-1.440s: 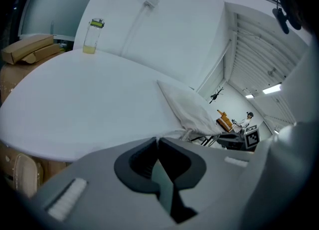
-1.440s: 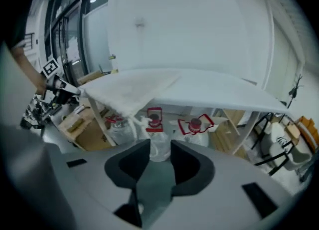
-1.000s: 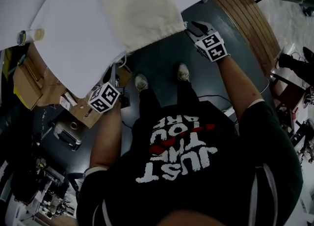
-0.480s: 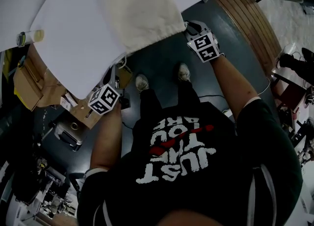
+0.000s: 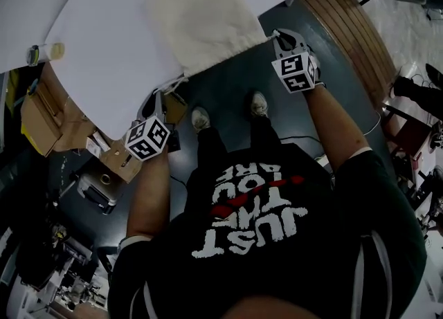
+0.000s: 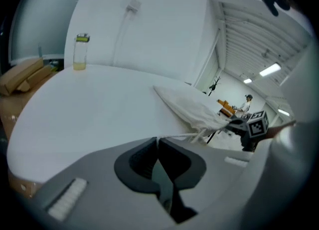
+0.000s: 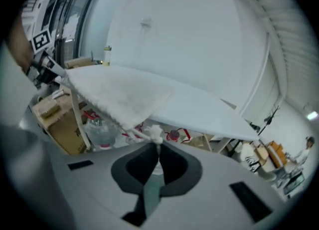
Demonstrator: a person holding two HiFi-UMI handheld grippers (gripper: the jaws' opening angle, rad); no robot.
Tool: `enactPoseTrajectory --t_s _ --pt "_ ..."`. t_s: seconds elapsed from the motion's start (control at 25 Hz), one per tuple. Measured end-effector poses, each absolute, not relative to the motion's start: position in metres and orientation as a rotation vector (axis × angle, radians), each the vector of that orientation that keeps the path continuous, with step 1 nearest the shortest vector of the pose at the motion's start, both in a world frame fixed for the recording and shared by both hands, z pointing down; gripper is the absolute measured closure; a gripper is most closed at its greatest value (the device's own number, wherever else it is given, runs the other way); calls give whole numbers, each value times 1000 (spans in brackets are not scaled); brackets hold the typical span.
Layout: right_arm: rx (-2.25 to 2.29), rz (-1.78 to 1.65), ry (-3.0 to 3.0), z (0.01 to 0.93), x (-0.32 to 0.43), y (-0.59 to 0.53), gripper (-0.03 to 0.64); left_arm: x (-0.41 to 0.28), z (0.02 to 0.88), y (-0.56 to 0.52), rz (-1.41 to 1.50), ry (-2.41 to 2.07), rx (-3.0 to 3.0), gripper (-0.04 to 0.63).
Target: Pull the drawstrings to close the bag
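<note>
- While the left gripper (image 6: 158,139) is pinched shut on the left drawstring (image 6: 182,135), and the right gripper (image 7: 158,146), whose jaws have just closed, clamps the right drawstring (image 7: 152,134) just behind its knot, hold both grips firm.
- Draw the two cords apart, outward along the bag's mouth, at an even rate.
- Watch the bag (image 5: 204,16). It lies flat on the white table (image 5: 104,55), with its mouth at the near edge between the grippers and the hem barely gathered.
- Expect the light cloth to slide, so pull level and not toward yourself.
</note>
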State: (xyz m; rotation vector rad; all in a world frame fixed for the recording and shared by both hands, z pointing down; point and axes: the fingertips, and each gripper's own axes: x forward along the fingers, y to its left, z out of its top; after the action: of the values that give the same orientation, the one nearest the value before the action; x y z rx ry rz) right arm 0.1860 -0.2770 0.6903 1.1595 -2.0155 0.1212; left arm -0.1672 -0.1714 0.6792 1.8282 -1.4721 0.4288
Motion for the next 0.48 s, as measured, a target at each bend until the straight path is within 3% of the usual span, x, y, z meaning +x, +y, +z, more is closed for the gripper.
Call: enactPoseTrajectory --t_s 0.48 --pt "1272 -145 -1907 586 193 -306 607 -182 599 -219 572 -1652 1963 584"
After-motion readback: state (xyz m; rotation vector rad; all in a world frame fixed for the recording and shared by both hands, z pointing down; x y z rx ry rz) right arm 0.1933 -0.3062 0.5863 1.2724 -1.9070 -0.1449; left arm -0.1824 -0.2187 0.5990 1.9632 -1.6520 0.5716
